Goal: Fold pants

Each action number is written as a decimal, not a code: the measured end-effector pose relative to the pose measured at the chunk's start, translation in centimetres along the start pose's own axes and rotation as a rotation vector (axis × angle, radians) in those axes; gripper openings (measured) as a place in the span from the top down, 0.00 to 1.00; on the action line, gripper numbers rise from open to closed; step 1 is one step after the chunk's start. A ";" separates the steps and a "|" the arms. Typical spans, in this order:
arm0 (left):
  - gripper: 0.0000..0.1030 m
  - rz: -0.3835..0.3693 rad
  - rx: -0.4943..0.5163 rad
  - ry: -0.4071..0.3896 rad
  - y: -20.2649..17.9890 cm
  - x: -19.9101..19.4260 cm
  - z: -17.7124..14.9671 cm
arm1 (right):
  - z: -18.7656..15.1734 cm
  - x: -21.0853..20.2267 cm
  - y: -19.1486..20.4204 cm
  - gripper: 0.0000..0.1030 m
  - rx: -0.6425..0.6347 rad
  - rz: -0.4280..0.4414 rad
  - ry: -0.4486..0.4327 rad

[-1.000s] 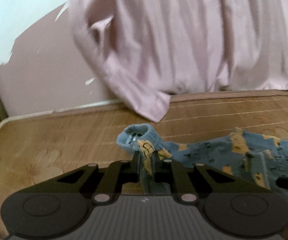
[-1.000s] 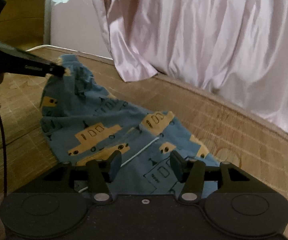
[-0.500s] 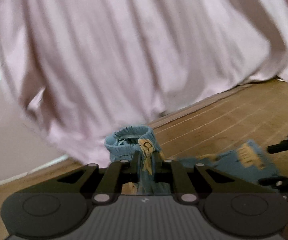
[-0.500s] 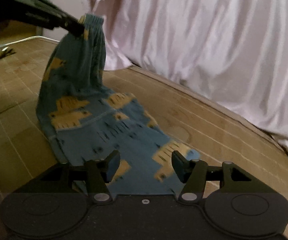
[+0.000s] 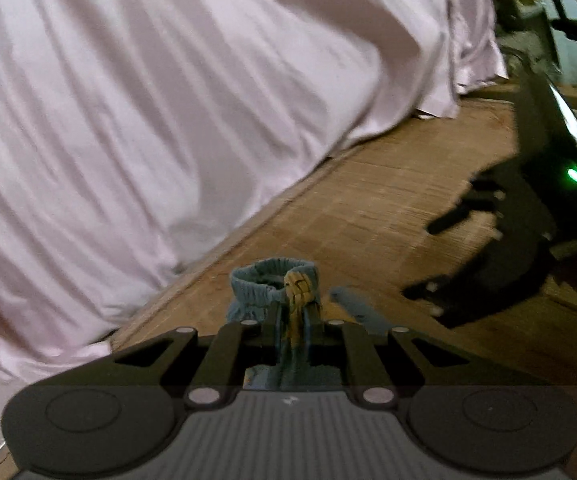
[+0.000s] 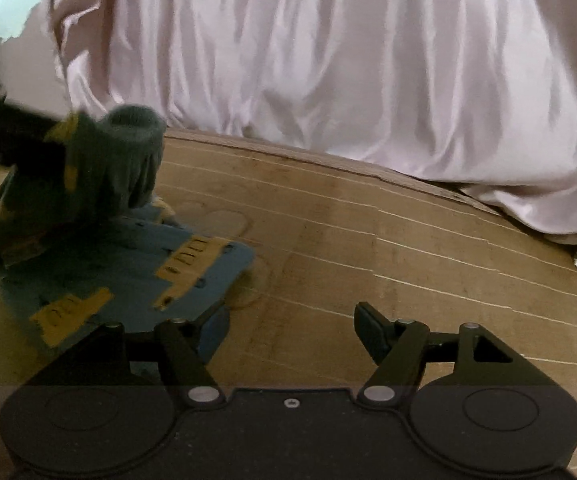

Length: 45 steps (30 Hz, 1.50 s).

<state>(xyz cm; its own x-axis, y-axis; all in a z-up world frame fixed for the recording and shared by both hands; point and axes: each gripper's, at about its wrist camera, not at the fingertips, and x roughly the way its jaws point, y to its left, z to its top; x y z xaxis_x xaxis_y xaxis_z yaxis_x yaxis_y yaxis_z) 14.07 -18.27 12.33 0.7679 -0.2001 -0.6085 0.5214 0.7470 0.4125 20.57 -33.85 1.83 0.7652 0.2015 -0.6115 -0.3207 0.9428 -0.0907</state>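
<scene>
Item under handling: one pair of small pants (image 6: 128, 280), blue with yellow vehicle prints. The lower part lies flat on a woven mat (image 6: 368, 248); the elastic-cuffed end is lifted clear of it and doubled over the flat part.

Left gripper (image 5: 294, 320): fingers drawn narrow, clamped on a bunched edge of the fabric just behind the gathered cuff (image 5: 272, 280). The cuff ring stands out beyond the fingertips. In the right wrist view the same gripper appears blurred at the left edge, carrying the raised cuff.

Right gripper (image 6: 288, 328): fingers spread wide, holding nothing. Its left finger (image 6: 208, 328) sits at the near corner of the flat fabric; whether it touches cannot be told. The other finger is over bare mat.

Handling assessment: the garment appears light, thin and limp. It sags from a single hold and will likely crease wherever it is laid. Not fragile, not slippery on the mat by appearance. Best holds, in my judgement, are the elastic cuffs and the waistband, where the cloth is thickest.

Surroundings: pale pink draped cloth (image 6: 328, 60) behind the mat.

Markings: no legible brand, label or writing; print detail too blurred.
</scene>
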 end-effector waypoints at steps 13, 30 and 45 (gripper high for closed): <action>0.73 -0.100 0.099 0.108 -6.2 3.9 -3.0 | -0.2 0.6 -3.7 0.29 0.108 -0.047 0.038; 0.00 0.250 -0.547 0.206 9.7 2.5 -10.4 | 0.7 -0.2 2.1 0.03 0.273 0.064 -0.051; 0.00 0.118 -0.636 0.305 10.2 0.8 -17.2 | -1.4 -2.0 5.1 0.01 0.166 -0.066 0.111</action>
<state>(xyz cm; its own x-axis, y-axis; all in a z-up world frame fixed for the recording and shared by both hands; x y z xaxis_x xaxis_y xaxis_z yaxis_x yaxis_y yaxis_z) 13.61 0.11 4.36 0.6188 0.0215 -0.7853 0.0518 0.9963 0.0681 16.58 -29.79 1.50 0.7120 0.1158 -0.6926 -0.1682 0.9857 -0.0081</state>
